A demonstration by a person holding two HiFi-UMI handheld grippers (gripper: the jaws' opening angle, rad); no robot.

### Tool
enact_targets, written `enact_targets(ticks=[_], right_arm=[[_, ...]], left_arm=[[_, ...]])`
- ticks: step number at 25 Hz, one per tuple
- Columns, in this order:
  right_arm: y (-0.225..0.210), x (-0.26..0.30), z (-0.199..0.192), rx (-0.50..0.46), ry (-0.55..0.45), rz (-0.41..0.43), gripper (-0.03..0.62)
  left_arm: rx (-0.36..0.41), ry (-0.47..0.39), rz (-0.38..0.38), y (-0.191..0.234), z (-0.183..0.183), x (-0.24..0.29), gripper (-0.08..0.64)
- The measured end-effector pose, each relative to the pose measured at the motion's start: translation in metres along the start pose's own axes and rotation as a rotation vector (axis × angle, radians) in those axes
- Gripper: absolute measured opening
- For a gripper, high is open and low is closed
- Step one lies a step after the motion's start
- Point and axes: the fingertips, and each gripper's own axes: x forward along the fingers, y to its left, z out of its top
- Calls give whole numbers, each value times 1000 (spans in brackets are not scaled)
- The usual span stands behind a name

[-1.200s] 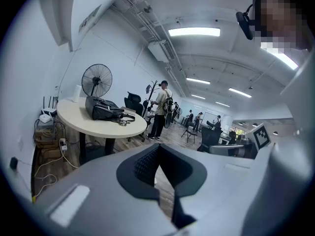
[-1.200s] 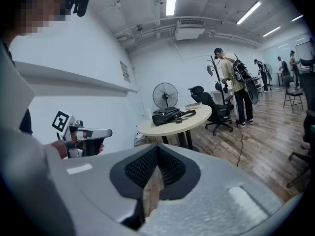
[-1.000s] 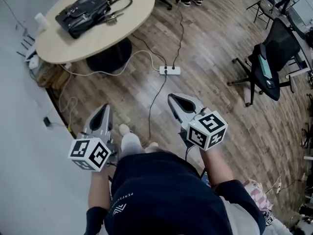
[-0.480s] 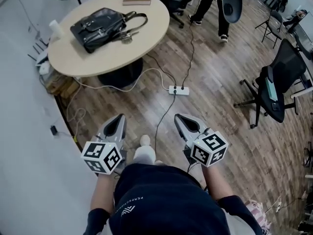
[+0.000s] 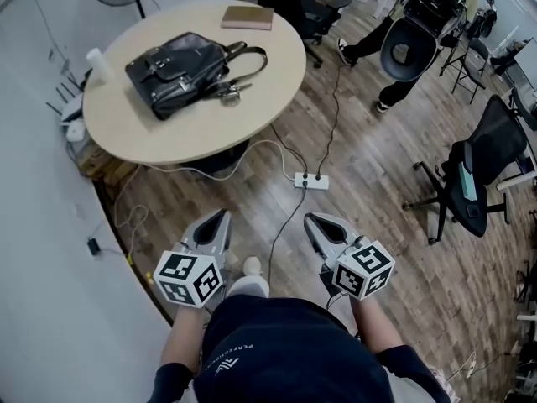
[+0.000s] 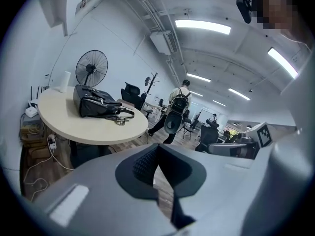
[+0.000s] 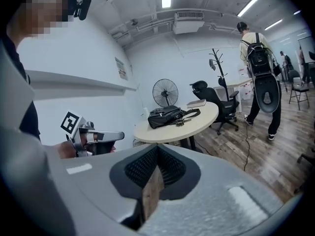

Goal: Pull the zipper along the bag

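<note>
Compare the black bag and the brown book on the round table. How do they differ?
The black bag is bulky and glossy with a looped strap, while the brown book is thin and flat. The bag lies near the middle, the book at the far edge. Both rest on the round table.

No word or number legible anywhere. Small white lettering (image 5: 223, 355) with a chevron logo under it, printed on the dark shirt (image 5: 285, 351) by the left sleeve: too small to read. Black-and-white square markers on the left cube (image 5: 189, 278) of the left gripper (image 5: 223, 215) and on the right cube (image 5: 363, 269) of the right gripper (image 5: 310, 218): patterns only, no letters or digits. In the right gripper view, a paper sign (image 7: 120, 69) high on the white wall (image 7: 147, 58), with print too fine to make out.
</note>
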Motion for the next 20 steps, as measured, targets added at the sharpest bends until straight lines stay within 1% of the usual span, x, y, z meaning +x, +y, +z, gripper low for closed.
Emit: enact_targets(ticks=[5, 7, 9, 11, 14, 17, 20], right_arm=[[-3, 42, 19, -8, 29, 38, 3], [-5, 56, 27, -18, 25, 45, 3], [-11, 67, 34, -24, 16, 44, 2], [-22, 74, 39, -38, 21, 35, 3], [-44, 91, 51, -66, 38, 32, 3], [-63, 110, 61, -80, 48, 75, 3], [-82, 128, 75, -125, 61, 130, 3]], left_arm=[[-9, 22, 13, 42, 14, 10, 2], [4, 18, 23, 58, 21, 13, 5], [27, 17, 56, 72, 28, 17, 12], [41, 20, 88, 79, 30, 22, 12], [44, 24, 109, 86, 36, 38, 13], [53, 7, 144, 90, 46, 56, 12], [44, -21, 195, 94, 57, 77, 12]])
